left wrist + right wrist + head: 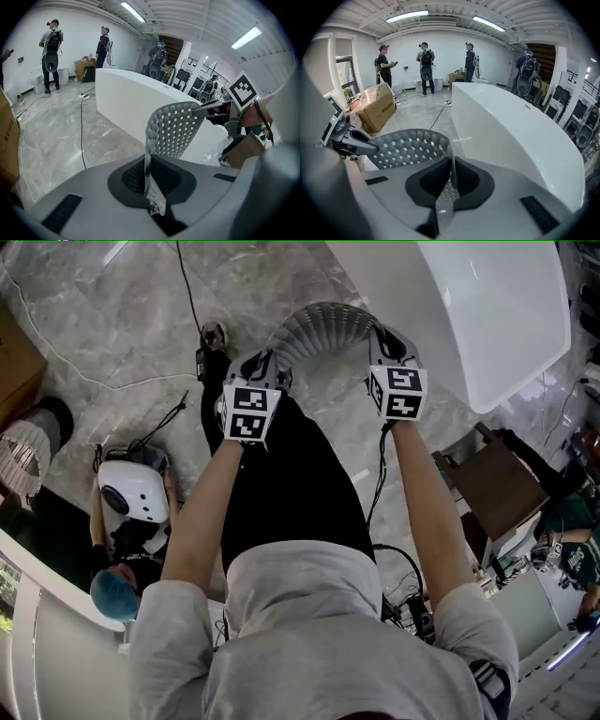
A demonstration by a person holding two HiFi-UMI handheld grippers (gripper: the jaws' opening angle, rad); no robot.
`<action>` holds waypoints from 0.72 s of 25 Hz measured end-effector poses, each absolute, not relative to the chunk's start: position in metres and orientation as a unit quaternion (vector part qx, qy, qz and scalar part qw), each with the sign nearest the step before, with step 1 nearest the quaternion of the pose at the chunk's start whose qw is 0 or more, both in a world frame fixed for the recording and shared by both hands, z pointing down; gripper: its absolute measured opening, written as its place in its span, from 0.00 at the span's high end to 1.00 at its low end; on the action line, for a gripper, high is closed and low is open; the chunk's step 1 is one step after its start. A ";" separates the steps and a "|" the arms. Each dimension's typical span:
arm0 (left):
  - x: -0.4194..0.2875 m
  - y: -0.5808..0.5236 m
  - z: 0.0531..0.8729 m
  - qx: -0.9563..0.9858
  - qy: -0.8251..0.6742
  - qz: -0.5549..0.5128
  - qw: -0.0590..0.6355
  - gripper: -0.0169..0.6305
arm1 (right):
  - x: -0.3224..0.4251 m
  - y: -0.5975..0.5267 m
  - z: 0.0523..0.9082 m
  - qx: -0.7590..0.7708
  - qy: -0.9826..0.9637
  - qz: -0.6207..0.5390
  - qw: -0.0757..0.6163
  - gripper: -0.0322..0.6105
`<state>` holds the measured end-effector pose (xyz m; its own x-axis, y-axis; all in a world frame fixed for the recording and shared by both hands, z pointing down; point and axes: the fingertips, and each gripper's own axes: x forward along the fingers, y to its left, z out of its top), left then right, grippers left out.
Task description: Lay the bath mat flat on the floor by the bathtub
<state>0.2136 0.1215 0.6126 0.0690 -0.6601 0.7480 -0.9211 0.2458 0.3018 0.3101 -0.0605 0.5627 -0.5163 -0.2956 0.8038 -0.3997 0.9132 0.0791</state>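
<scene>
I have the marble floor (112, 324) ahead and below, with the white bathtub (487, 315) running along my right. The grey perforated bath mat (323, 329) is off the floor, arched forward between my hands, its long axis running hand to hand and, as far as I can judge, roughly along the tub's side. The right gripper (386, 343) is the nearer one to the tub, and the left gripper (267, 367) is out over open floor. Each pair of fingers (133, 176) is pinched almost closed on one edge of the mat. The mat must go down flat beside the tub wall.
</scene>
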 end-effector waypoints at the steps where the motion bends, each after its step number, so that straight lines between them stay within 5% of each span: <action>1: 0.205 0.120 0.618 0.593 -0.667 0.153 0.425 0.94 | 0.303 -0.062 0.568 0.195 -0.871 0.057 0.448 0.91; 18: 0.093 0.097 0.680 0.589 -0.639 0.144 0.473 0.94 | 0.185 -0.089 0.616 0.165 -0.869 0.039 0.465 0.91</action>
<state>0.0934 0.0968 0.6796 0.1416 -0.6170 0.7741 -0.8892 0.2643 0.3734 0.1847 -0.0892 0.6164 -0.5132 -0.2506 0.8209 -0.3234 0.9424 0.0856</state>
